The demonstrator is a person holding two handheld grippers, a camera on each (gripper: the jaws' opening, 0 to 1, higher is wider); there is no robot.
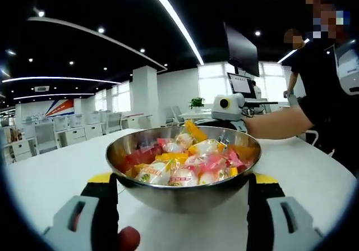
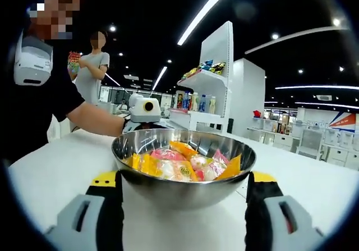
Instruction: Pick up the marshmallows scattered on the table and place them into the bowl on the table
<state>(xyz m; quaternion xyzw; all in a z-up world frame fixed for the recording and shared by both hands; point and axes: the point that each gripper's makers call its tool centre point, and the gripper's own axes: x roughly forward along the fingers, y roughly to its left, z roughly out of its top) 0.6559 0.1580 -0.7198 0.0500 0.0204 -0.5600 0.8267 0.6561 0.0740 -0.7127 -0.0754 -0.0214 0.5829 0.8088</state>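
Open-plan office with a showroom corner

You're at a white table (image 1: 50, 172); beyond it stand rows of desks (image 1: 67, 133) and a monitor (image 1: 241, 49) under strip lights (image 1: 171, 15), and behind the table a shelf (image 2: 205, 94) of what look like packaged goods.

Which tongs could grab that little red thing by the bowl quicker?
Left, probably. The red thing lies right by the left tongs' own jaw, while the right tongs wait open across the bowl.
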